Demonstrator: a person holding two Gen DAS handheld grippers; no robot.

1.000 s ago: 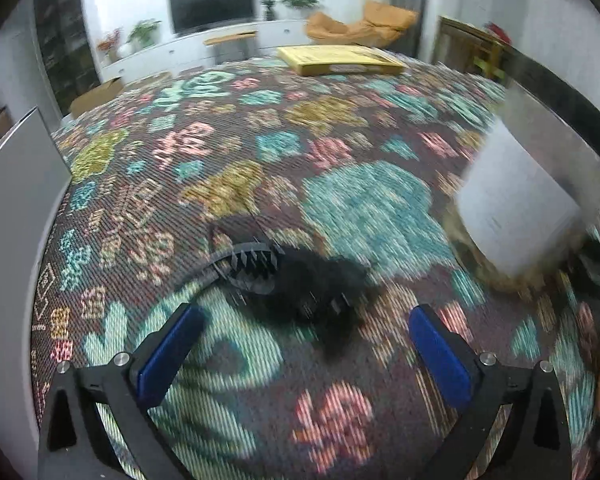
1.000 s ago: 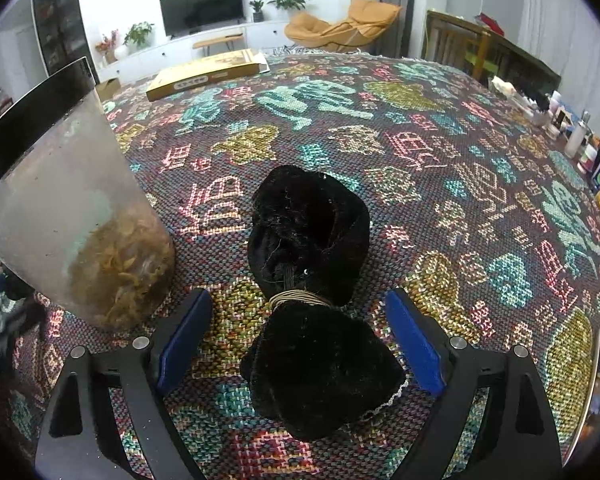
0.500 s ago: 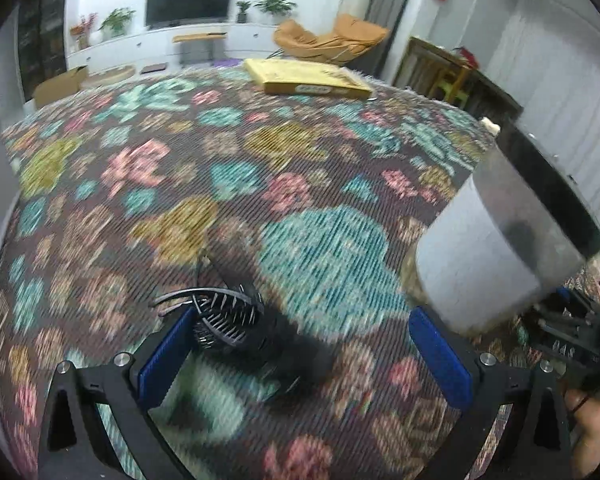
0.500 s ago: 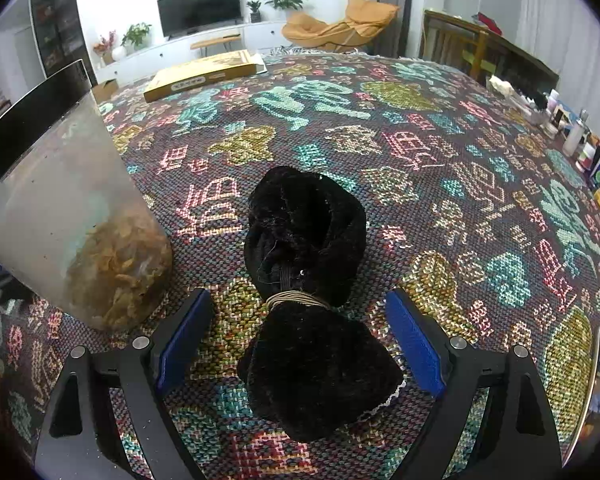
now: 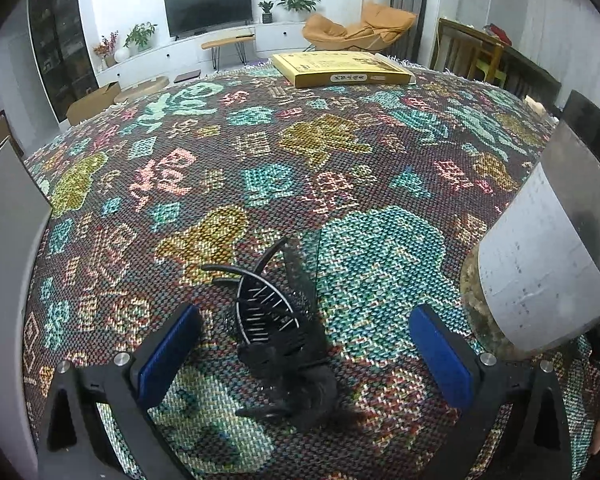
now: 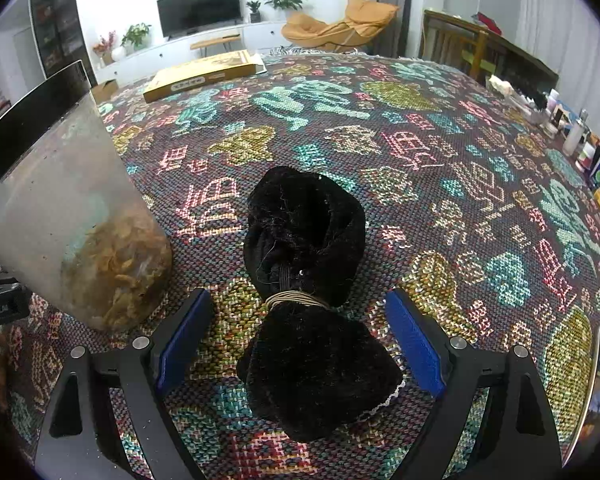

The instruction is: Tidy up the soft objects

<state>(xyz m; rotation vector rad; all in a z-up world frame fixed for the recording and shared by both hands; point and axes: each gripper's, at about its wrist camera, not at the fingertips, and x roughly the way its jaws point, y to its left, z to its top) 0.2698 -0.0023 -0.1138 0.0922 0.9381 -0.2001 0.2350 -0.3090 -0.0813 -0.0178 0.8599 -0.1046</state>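
Nearest in the right wrist view: right gripper [image 6: 298, 338], jaws spread wide and released, nothing pressed by the pads. Black velvet bow [image 6: 306, 304] lying on the surface [image 6: 440, 168] straight between the jaws, touching neither pad. Long axis of the bow from 6 to 12 o'clock, in line with the gripper; waist tied with a thin cord at about the level of the fingertips, one lobe toward 6, the other toward 12. Judged: closing across the waist looks the natural grip, with only a descent needed first.

In the left wrist view: left gripper [image 5: 306, 350], jaws also wide apart and released. Black hair claw [image 5: 284, 332] with dark fluffy trim between them, a little toward the 9 o'clock pad, not touching; axis roughly from 11 to 5 o'clock.

Each hand nearer to its own thing.

Farther out, at 9 o'clock of the right gripper: clear jar [image 6: 72, 216] with tan filling, just beside the bow. At 11 o'clock, far off: yellow box [image 6: 202, 74].

Count: one bow, one hair claw, one jar, one box, two grippers.
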